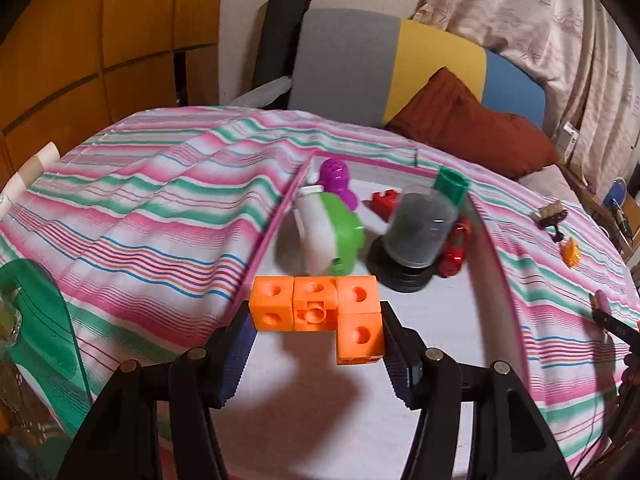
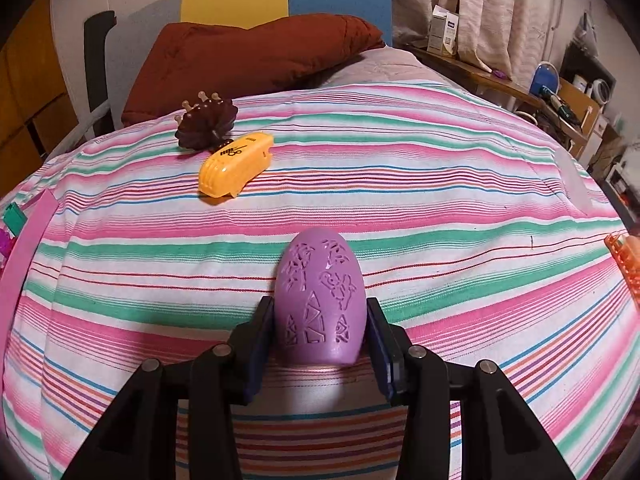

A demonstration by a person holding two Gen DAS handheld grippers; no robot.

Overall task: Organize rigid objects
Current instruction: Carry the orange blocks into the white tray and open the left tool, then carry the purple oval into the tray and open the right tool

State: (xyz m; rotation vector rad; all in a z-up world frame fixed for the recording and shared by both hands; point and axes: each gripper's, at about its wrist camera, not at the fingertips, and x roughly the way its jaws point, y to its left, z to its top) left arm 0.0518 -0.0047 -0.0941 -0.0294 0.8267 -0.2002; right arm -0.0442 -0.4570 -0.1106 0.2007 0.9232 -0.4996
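In the left wrist view my left gripper is shut on an L-shaped piece of orange linking cubes, held above the near end of a white tray with a pink rim. The tray holds a green and white toy, a purple toy, a clear dome on a black base, a red car, a green cap and a red block. My right gripper is shut on a carved purple egg-shaped shell, low over the striped bedspread.
A yellow plastic case and a dark brown brush lie on the bedspread beyond the egg. An orange item shows at the right edge. A brown pillow lies at the bed's head. A green glass edge stands left of the bed.
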